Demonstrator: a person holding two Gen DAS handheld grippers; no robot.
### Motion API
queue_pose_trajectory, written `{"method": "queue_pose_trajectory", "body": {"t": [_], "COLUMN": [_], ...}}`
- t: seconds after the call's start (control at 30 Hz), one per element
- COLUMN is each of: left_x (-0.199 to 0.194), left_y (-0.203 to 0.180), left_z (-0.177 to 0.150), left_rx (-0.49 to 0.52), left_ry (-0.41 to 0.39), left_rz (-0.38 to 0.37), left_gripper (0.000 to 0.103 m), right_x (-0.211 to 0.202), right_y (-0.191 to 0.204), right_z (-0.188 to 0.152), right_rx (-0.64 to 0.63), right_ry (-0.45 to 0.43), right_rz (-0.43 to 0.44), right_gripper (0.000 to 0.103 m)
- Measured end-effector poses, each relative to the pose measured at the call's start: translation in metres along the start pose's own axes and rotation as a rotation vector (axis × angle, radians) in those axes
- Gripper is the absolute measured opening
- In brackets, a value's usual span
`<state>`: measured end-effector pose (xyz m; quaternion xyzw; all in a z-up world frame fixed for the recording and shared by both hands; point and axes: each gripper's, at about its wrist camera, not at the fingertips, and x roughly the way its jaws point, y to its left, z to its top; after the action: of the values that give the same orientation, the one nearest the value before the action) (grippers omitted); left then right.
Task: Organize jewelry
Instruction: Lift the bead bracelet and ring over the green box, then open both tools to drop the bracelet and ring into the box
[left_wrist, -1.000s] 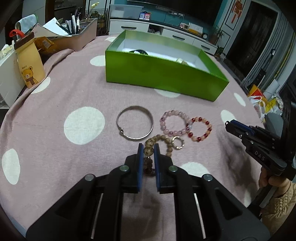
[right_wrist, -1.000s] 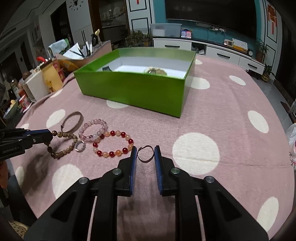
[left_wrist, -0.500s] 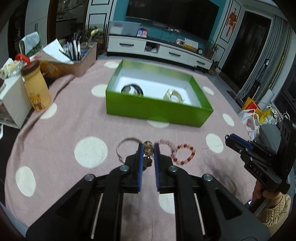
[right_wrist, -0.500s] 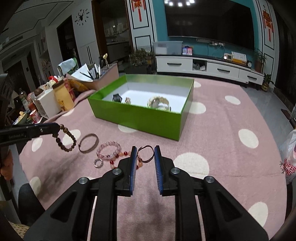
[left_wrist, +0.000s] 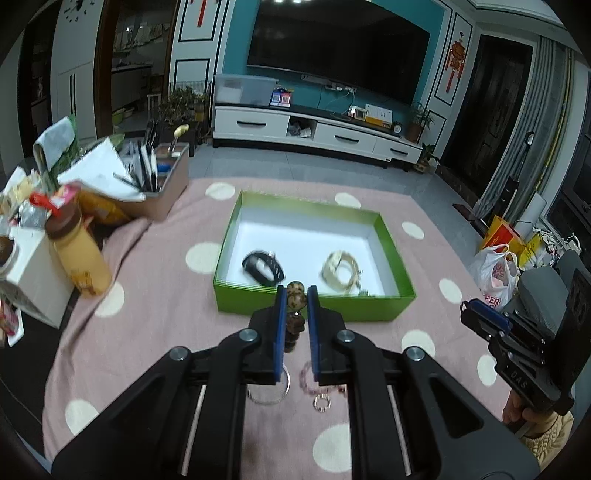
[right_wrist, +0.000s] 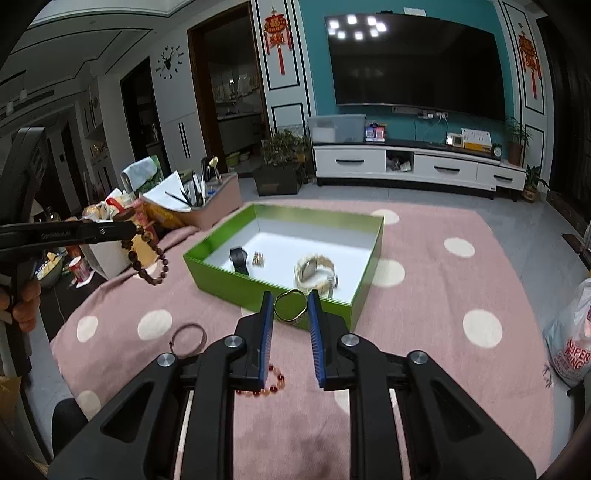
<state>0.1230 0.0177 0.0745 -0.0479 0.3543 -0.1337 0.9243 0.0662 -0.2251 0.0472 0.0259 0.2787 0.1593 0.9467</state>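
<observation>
The left gripper (left_wrist: 296, 301) has its blue-padded fingers (left_wrist: 280, 325) nearly closed on a string of brown wooden beads (left_wrist: 296, 295), and the loop of the bracelet hangs free under the tips in the right wrist view. The right gripper (right_wrist: 291, 308) has its fingers (right_wrist: 266, 332) a little wider and pinches a thin dark ring-shaped band (right_wrist: 290, 306) between the pads. Both grippers are held above the table (right_wrist: 443, 295), which has a pink cloth with white dots, and both point downward toward the open green cardboard box (left_wrist: 314, 306). A black watch (left_wrist: 263, 266) and a pale watch (left_wrist: 341, 271) lie inside the box. A silver bangle (left_wrist: 267, 387), a small ring (left_wrist: 322, 401) and a red bead bracelet (right_wrist: 271, 386) lie on the cloth.
</observation>
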Motion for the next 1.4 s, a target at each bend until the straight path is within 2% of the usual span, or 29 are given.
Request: {"method": "queue_pose_trajectory", "body": {"t": [0.33,0.6,0.97,1.4], "left_x": [0.034,0.088,0.160,0.212], "left_y": [-0.019,-0.026,-0.023,-0.027], "left_z": [0.053,0.082,0.092,0.083], "left_rx": [0.024,0.027,0.027,0.033], "left_ry": [0.013,0.060,0.143,0.216], "left_rz": [-0.003,0.017,0.048,0.056], "left_gripper": [0.011,0.011,0.011,0.011], "right_x": [0.024,0.060,0.121,0.172], "right_y": [-0.013,-0.026,-0.047,-0.052], "right_z": [0.042,0.069,0.076,0.076], "right_rx": [0.008,0.012,0.020,0.035], "right_ry": [-0.014,0.008,0.096,0.175], "right_rz": [-0.012,-0.016,-0.044,-0.074], "right_gripper": [0.019,0.019,0.019,0.019]}}
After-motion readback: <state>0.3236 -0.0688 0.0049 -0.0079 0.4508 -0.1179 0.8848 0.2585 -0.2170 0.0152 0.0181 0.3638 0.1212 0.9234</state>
